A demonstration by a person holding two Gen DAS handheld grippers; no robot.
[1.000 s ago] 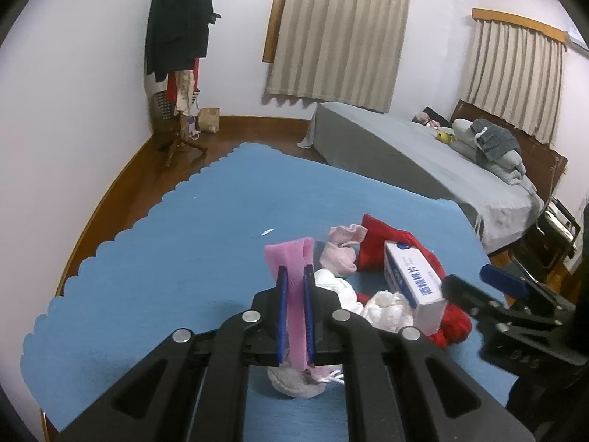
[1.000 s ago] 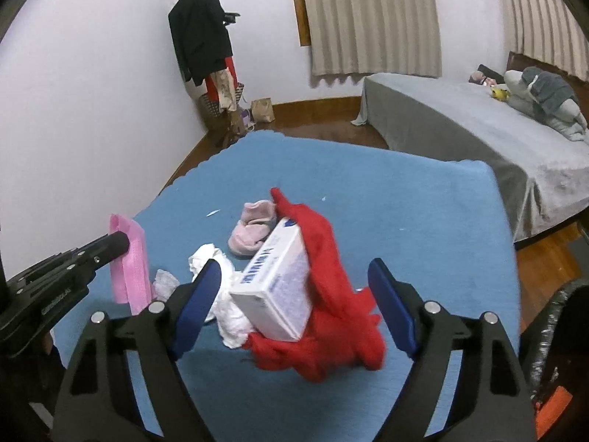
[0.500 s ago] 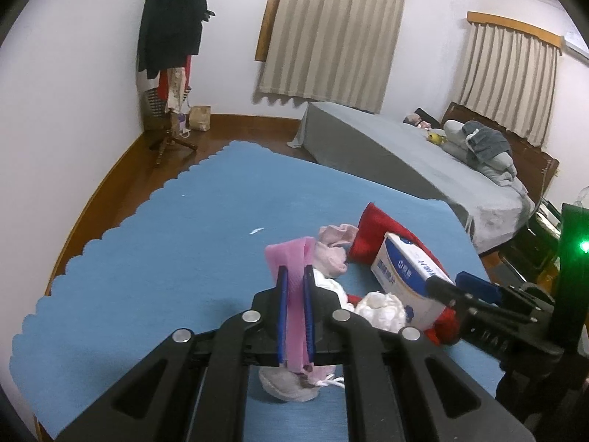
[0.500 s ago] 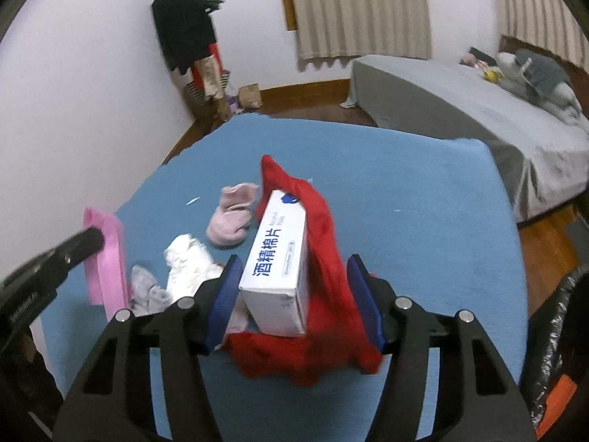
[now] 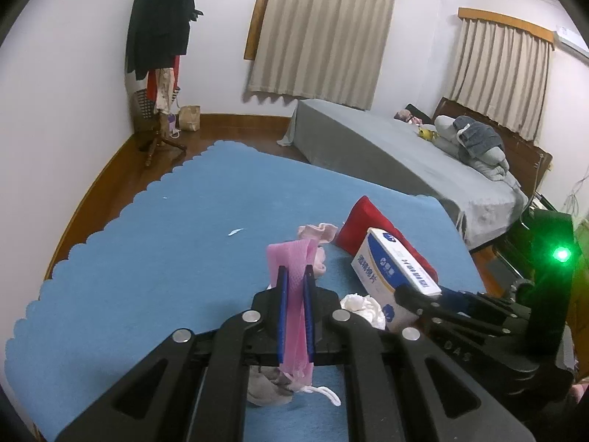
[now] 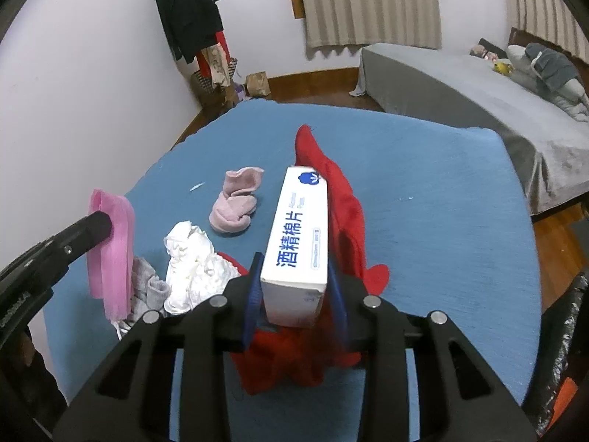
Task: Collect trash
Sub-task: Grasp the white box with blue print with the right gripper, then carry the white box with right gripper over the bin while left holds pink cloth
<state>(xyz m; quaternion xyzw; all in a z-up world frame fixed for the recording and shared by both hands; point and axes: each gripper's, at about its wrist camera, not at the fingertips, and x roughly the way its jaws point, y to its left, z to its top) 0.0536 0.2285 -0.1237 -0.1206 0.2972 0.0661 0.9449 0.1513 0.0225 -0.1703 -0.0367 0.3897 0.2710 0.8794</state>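
Note:
My right gripper (image 6: pixel 294 276) has its jaws closing around the near end of a white box with blue print (image 6: pixel 303 221), and both blue pads touch the box's sides. The box rests on a red cloth (image 6: pixel 346 213) on the blue rug (image 6: pixel 423 191). My left gripper (image 5: pixel 294 272) is shut on a pink foam net strip (image 5: pixel 291 254), held just above the rug to the left of the box. A crumpled white tissue (image 6: pixel 191 258), a grey sock (image 6: pixel 147 287) and a pair of pink socks (image 6: pixel 237 206) lie between the two grippers.
A black bag (image 6: pixel 567 331) shows at the right edge beside the rug. A grey-covered bed (image 6: pixel 460 84) runs along the right. A coat rack (image 6: pixel 198 29) with a basket stands in the far left corner. Wooden floor borders the rug.
The right gripper's jaws have narrowed from wide apart to touching the white box's sides, and it has come closer over the box. The left gripper still holds the pink strip.

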